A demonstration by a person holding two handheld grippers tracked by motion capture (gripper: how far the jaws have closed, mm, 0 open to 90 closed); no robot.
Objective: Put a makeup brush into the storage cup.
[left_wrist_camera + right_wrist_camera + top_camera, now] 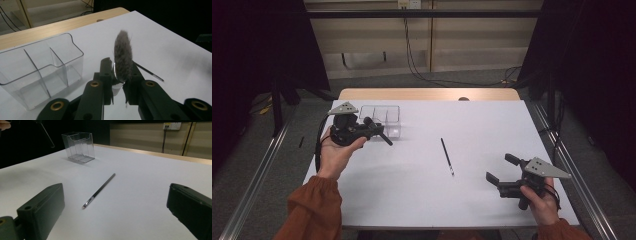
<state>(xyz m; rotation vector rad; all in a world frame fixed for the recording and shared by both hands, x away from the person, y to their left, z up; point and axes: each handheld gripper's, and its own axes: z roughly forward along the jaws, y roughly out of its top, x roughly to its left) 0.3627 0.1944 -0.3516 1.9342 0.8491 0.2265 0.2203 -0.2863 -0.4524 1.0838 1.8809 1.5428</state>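
Beside the clear organizer, which stands near the far left part of the white table, the left gripper is clamped on a fluffy makeup brush. In the left gripper view the grey bristle head stands up between the two black jaws, and these press on its silver neck just under the bristles. The brush is lifted above the table, close to the organizer but not yet over any of its compartments. All the compartments of the organizer look empty in this view, so I judge that nothing is put away so far. Well apart from the organizer, toward the middle of the table, a thin black brush lies flat with its small tip pointing to the person's side. The right gripper hovers on the side of this thin brush away from the organizer, its jaws wide apart and holding nothing, and they face the thin brush. My judgement is that the work is at an early stage: the fluffy brush must go into the organizer, and the thin brush is not yet picked up.
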